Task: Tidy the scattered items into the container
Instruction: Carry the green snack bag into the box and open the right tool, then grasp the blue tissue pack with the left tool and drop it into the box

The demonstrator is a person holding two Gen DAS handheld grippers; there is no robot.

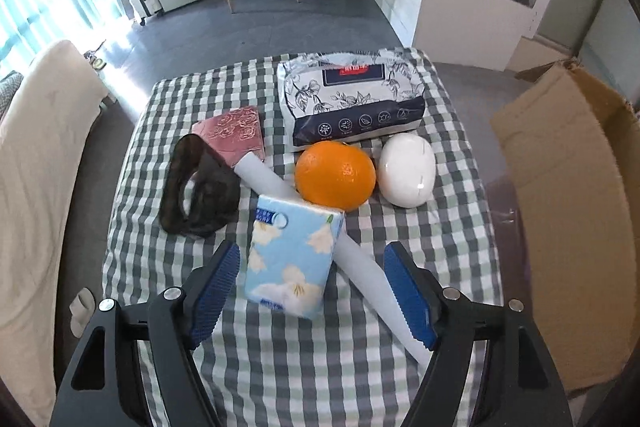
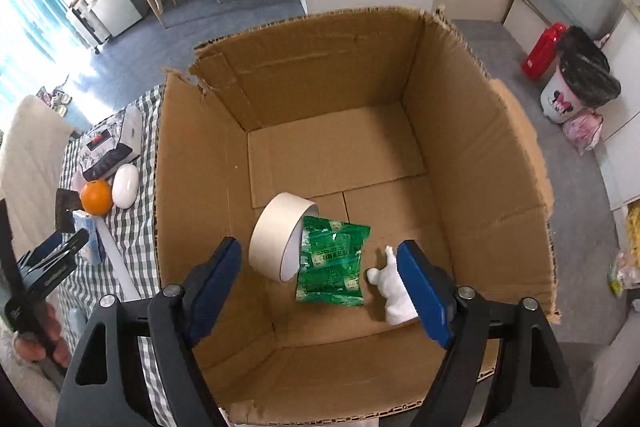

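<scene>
My left gripper is open above the checked table, its jaws either side of a blue tissue pack that lies over a white tube. Beyond are an orange, a white egg-shaped object, a floral wipes pack, a pink card and a dark brown pouch. My right gripper is open and empty above the cardboard box, which holds a tape roll, a green packet and a white figurine.
The box stands at the table's right edge. A cream sofa lies left of the table. The left gripper shows at the left in the right wrist view. A chair, a cabinet and a bin stand on the floor beyond.
</scene>
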